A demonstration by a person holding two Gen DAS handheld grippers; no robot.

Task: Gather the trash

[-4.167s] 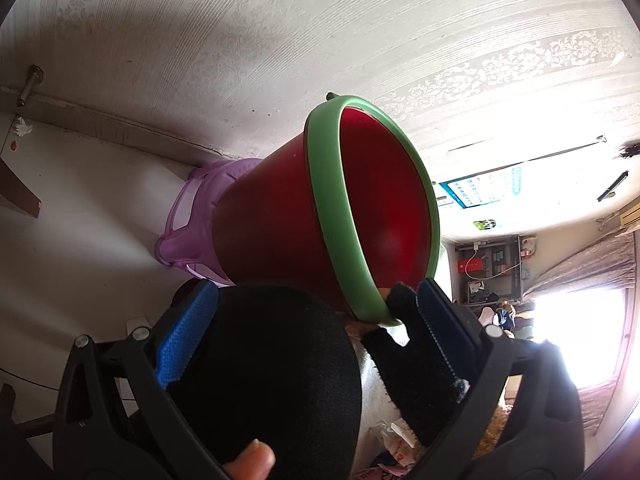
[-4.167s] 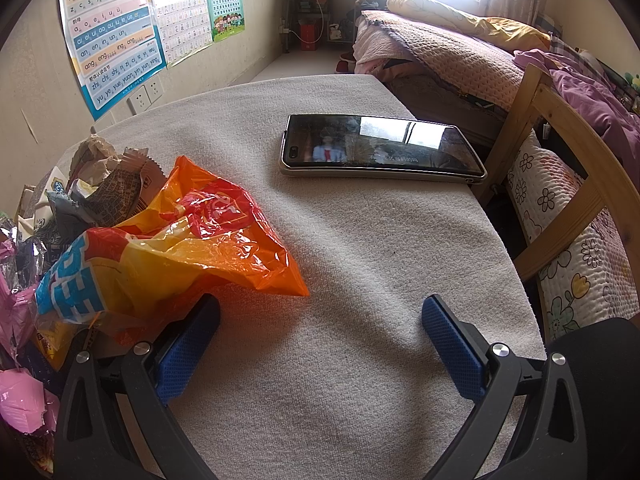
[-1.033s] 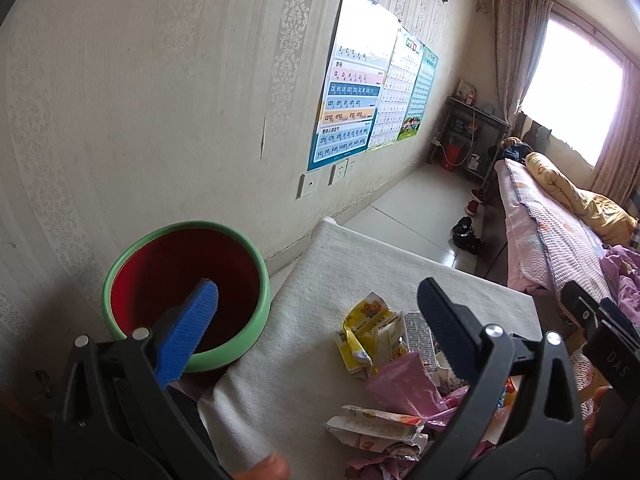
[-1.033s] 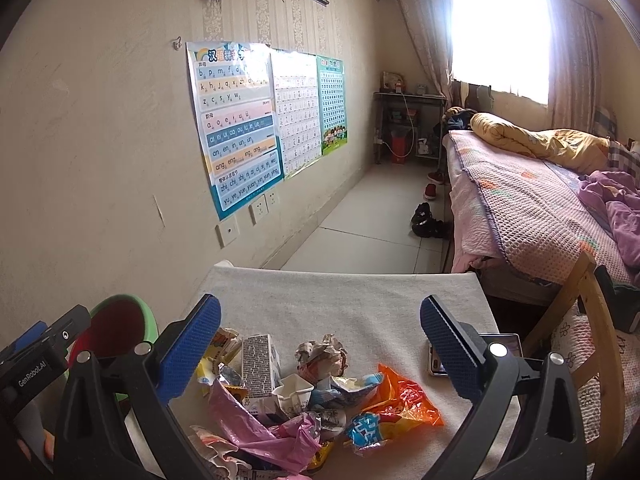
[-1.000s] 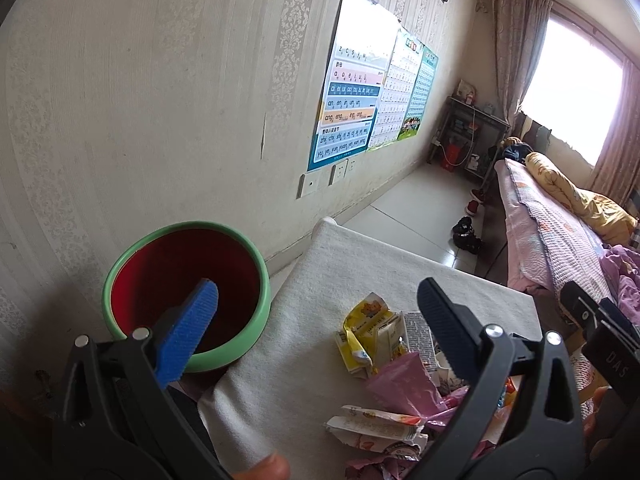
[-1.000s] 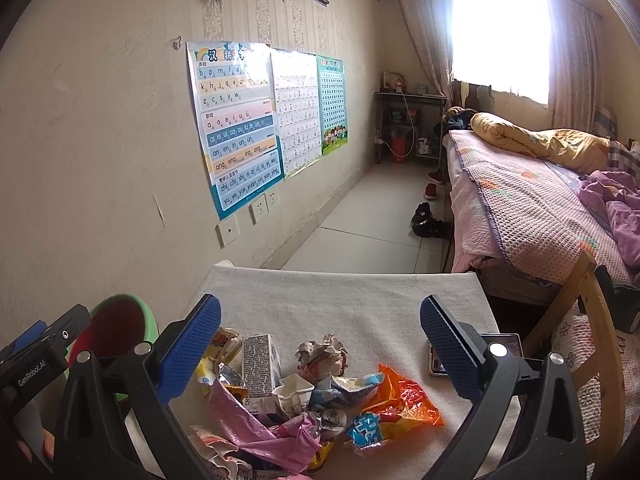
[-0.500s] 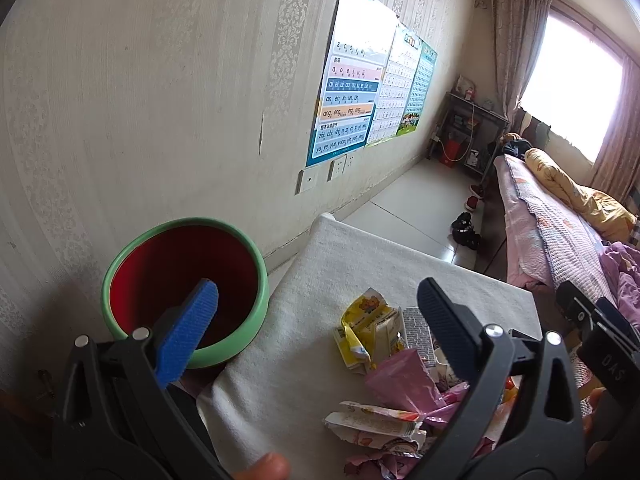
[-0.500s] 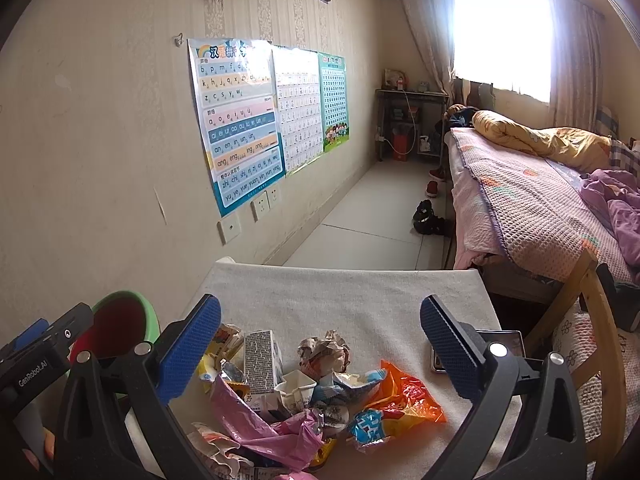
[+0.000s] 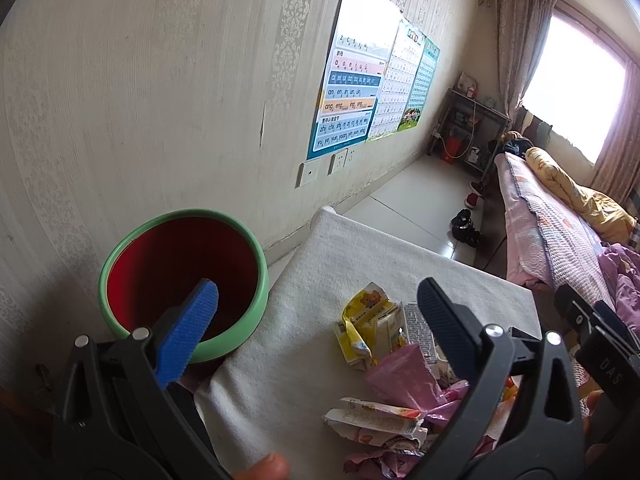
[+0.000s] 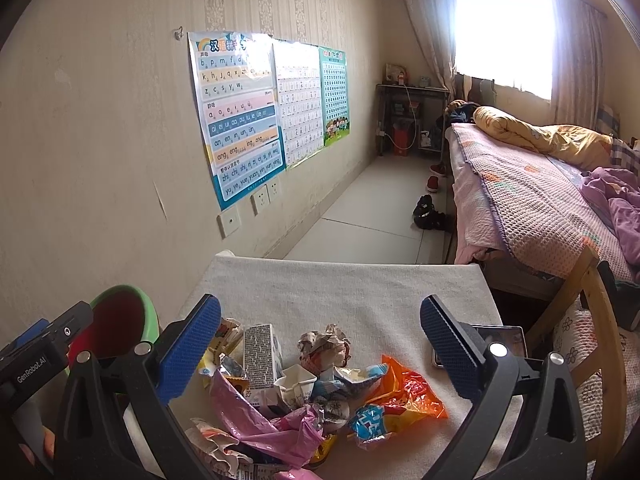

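A: Where is the trash now, and which gripper is closer to it?

B: The trash pile (image 10: 316, 396) lies on the desk (image 10: 360, 292), at the near side. In the right wrist view it sits low between the fingers of the right gripper (image 10: 320, 344), a little to the left of the middle. The left gripper (image 9: 316, 320) sees the same pile more to its right side, under its right finger. I judge both are near, but the right one faces the pile more directly.

A: Are the fingers open?

B: Yes, on both grippers the fingers are spread wide and nothing is between them.

A: And where must the trash go?

B: I think into the red bin (image 9: 182, 276) with the green rim. It stands just beside the left edge of the desk, close to the wall, and its mouth is open upward. From the pile it is to the left.

A: Which piece is easy to take first?

B: Maybe the orange bag (image 10: 404, 396). It lies at the right edge of the pile, with its long side across the view. The small carton (image 10: 258, 354) stands upright among other wrappers.

A: Is something in the way?

B: A phone (image 10: 496, 340) lies on the desk just right of the pile, partly hidden behind the right finger. It should not be taken by mistake.
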